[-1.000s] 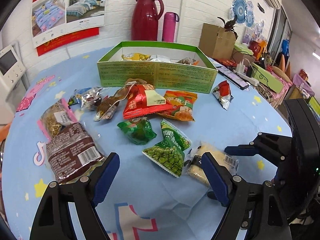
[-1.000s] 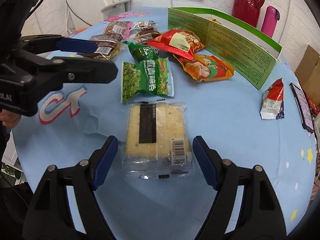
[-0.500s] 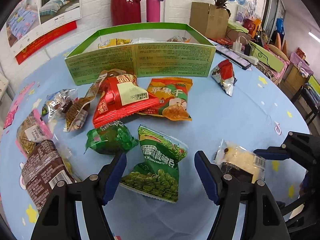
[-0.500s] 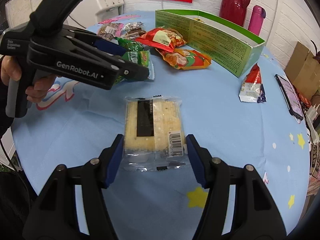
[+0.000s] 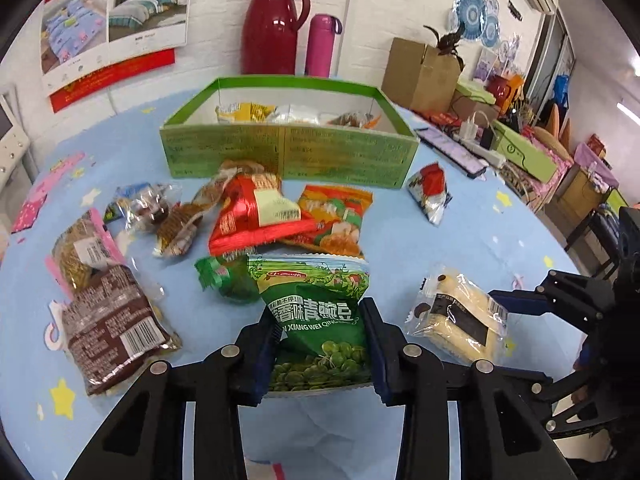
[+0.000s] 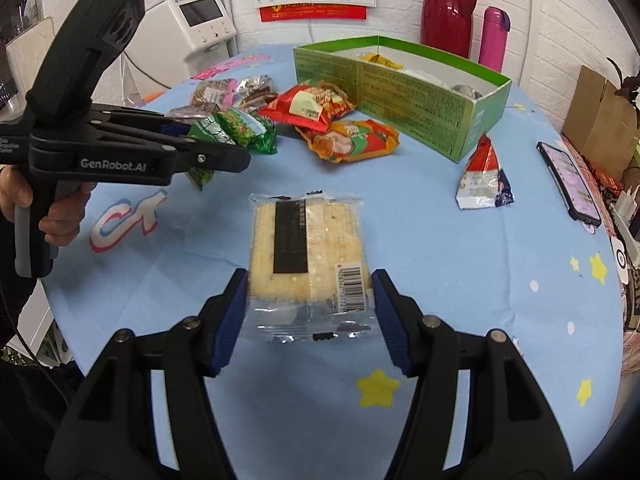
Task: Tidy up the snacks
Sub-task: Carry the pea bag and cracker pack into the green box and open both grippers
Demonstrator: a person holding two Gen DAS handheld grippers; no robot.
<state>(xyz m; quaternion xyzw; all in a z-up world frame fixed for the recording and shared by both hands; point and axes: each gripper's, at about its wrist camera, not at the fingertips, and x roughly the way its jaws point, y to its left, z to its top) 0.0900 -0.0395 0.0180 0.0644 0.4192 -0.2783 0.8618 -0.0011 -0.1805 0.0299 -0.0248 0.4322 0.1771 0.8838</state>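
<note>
Left gripper (image 5: 320, 340) closed from wide open onto green pea bag (image 5: 316, 316), bag now pinched between pads (was flat ahead). Right gripper (image 6: 308, 312) narrowed onto cracker pack (image 6: 308, 256), pads touching both sides.

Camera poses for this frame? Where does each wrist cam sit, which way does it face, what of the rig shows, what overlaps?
Left wrist: on the left gripper, facing along its fingers across the table to the green box; its jaws grip the green pea bag, right gripper at the right edge.
Right wrist: on the right gripper, facing the same box from its right end; jaws pinch the cracker pack; the left gripper and a hand show at left.
Shared: box, both packs, red thermos.
</note>
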